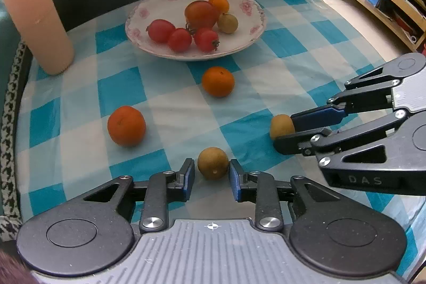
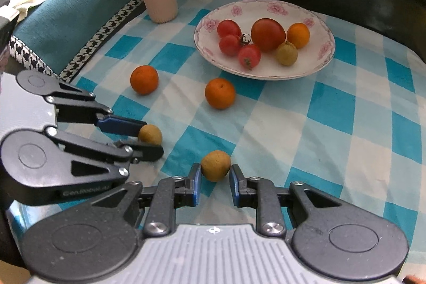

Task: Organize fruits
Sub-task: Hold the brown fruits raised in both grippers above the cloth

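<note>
While your right tongs (image 2: 214,173) are clenched on the right longan (image 2: 215,165), your left tongs (image 1: 212,172) bracket the left longan (image 1: 213,163) so closely that you cannot tell whether they grip it. Both fruits sit on the checked cloth (image 1: 173,108). Beyond lie the near orange (image 1: 126,125) and the far orange (image 1: 217,81), then the flowered plate (image 1: 159,7) of tomatoes (image 1: 179,39).
</note>
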`<state>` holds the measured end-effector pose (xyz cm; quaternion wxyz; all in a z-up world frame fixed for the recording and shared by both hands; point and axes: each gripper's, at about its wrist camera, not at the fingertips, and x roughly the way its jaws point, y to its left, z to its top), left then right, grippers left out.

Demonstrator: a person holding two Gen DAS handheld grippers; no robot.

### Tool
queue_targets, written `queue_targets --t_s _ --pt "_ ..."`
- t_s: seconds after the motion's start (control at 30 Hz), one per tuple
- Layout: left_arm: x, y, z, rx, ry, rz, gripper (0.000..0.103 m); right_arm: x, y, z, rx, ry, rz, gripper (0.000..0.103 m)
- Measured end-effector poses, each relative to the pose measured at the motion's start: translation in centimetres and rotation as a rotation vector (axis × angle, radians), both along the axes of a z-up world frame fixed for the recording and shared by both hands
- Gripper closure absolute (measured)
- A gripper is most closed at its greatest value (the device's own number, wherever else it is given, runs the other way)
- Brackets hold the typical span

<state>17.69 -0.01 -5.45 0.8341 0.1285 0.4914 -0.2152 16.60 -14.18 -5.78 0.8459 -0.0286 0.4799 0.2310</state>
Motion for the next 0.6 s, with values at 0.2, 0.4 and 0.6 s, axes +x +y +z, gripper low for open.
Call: queue_targets --t_s 0.2,0.4,0.6 --pt "-0.14 -0.18 -0.09 0.014 -0.011 -0.009 0.058 0.02 0.06 -0.19 -0.007 0.004 -0.004 0.064" --pt "-0.23 -0.35 -0.08 0.017 -0.013 -0.013 0.053 0.38 -0.04 0.05 -0.004 -0.001 -0.021 0.062" --pt "-0.28 -0.48 -0.15 0.018 -0.015 -0.015 0.053 0.35 0.17 -0.19 -0.016 0.001 -0.015 0.062"
